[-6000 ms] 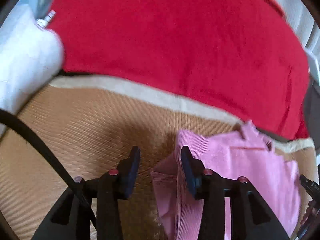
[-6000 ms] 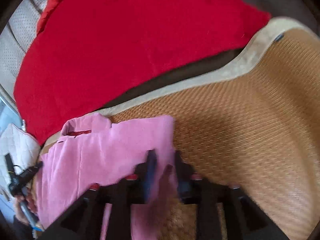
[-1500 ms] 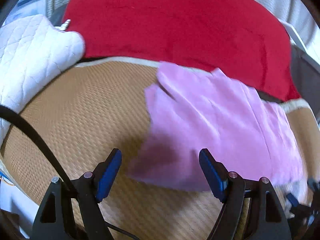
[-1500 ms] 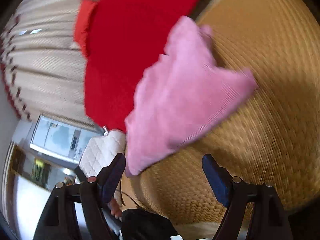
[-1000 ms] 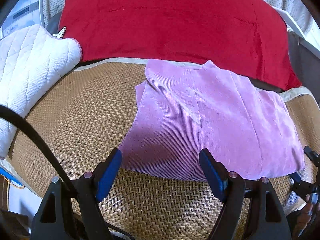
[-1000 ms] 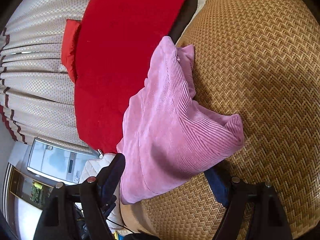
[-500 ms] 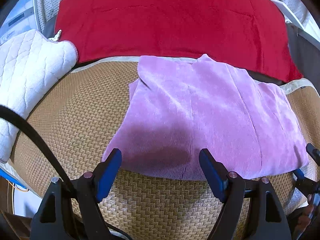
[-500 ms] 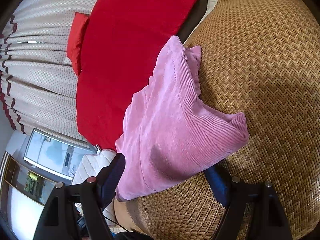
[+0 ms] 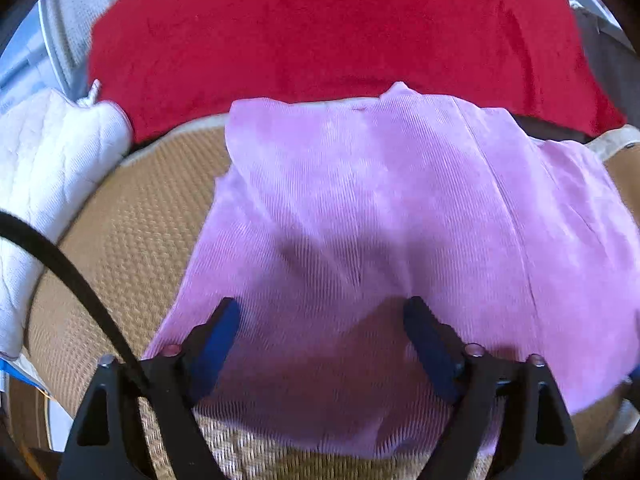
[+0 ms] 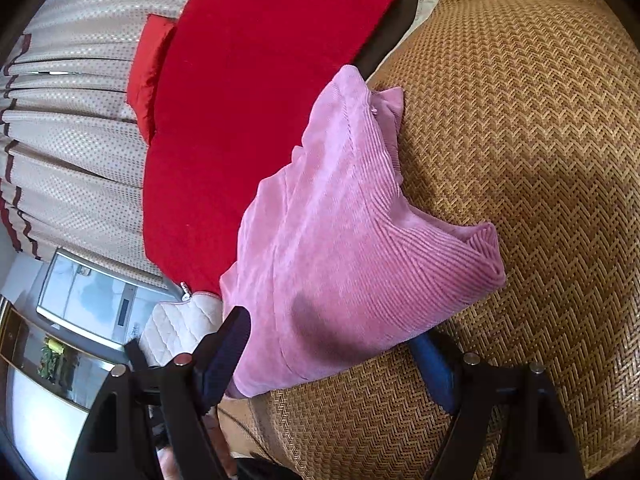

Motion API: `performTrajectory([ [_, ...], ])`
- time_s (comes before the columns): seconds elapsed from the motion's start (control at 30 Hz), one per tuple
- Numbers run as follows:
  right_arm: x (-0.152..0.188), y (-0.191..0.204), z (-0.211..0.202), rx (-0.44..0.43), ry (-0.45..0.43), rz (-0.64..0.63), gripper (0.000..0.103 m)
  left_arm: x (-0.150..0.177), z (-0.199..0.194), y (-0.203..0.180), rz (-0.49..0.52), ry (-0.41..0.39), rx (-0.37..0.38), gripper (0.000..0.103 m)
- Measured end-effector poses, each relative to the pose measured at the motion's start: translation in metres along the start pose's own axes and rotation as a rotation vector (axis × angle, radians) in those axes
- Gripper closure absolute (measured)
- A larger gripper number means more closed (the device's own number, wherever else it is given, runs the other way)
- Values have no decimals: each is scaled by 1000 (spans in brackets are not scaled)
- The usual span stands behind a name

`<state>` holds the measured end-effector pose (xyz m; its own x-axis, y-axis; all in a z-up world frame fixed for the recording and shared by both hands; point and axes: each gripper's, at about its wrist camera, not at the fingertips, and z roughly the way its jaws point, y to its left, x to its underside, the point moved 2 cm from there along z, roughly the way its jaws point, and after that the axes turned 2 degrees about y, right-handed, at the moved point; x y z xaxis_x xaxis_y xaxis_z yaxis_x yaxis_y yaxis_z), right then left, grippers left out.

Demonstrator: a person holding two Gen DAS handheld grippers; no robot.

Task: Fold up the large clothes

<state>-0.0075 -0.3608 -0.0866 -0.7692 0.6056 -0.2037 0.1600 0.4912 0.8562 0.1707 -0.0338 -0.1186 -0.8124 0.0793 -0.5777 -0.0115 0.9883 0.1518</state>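
Your left gripper (image 9: 322, 316) points down over the near part of the pink garment (image 9: 400, 216); its blue-padded jaws are spreading wider, cloth lying beneath the gap, neither pad pressing on it. Your right gripper (image 10: 332, 340) stands wide too, a folded corner of the garment (image 10: 352, 240) between its fingers, ungripped. The garment lies folded on a woven mat (image 10: 520, 140), its far edge near a red blanket (image 9: 320, 28). A white quilted cushion (image 9: 44, 160) sits left of the mat.
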Motion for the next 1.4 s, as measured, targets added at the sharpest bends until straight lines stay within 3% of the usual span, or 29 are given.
performTrajectory([
  [0.27, -7, 7, -2, 50, 7, 42, 21, -8, -21, 11, -40, -5, 56, 16],
  [0.77, -26, 32, 29, 161, -4, 60, 20, -13, -13, 10, -64, 13, 117, 16],
  [1.07, -25, 30, 30, 211, -21, 76, 20, -19, -20, 18, -114, -19, 145, 16],
  [1.2, -33, 32, 39, 225, -16, 59, 20, -22, -15, 3, -62, -29, 139, 16],
  [1.27, -37, 40, 50, 258, -1, -4, 35, -18, 2, -7, -10, 26, 106, 15],
  [1.3, -38, 45, 60, 290, 26, -66, 81, -15, 10, -10, 4, 30, 96, 14],
  [1.4, -38, 53, 62, 329, 20, -133, 86, -15, 6, -9, 4, 6, 88, 13],
])
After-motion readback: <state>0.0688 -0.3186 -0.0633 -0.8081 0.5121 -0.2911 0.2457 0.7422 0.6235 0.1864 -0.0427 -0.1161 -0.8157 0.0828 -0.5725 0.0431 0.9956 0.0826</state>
